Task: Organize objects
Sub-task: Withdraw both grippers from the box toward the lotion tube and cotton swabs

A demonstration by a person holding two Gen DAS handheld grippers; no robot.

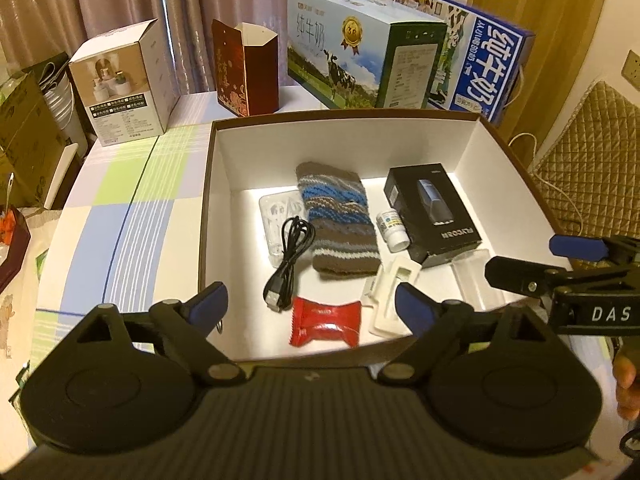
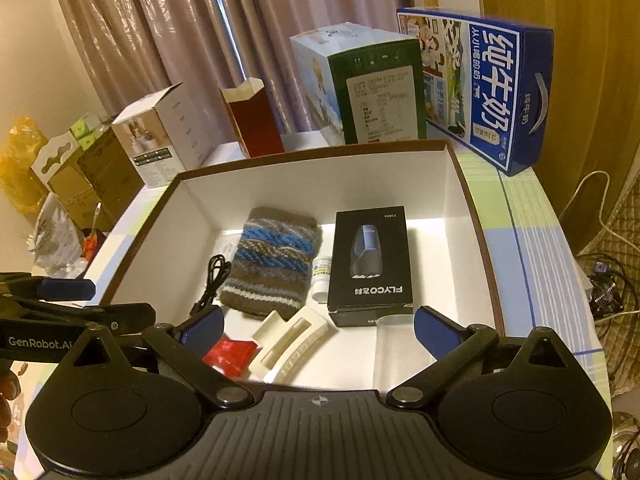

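Note:
An open brown box with white inside (image 1: 344,136) (image 2: 320,172) sits on the table. In it lie a striped knit pouch (image 1: 338,220) (image 2: 272,260), a black FLYCO box (image 1: 434,214) (image 2: 370,264), a small white bottle (image 1: 393,227) (image 2: 321,276), a black USB cable (image 1: 290,258) (image 2: 212,282), a red candy packet (image 1: 326,322) (image 2: 232,354), a white hair clip (image 1: 390,294) (image 2: 294,342) and clear plastic cases (image 1: 276,220) (image 2: 394,352). My left gripper (image 1: 310,300) is open and empty over the box's near edge. My right gripper (image 2: 320,328) is open and empty there too.
Behind the box stand two milk cartons (image 1: 360,52) (image 2: 492,88), a red paper box (image 1: 246,72) (image 2: 254,124) and a white product box (image 1: 124,80) (image 2: 160,136). Cardboard boxes and bags crowd the left (image 2: 80,176). A quilted chair (image 1: 588,160) is at the right.

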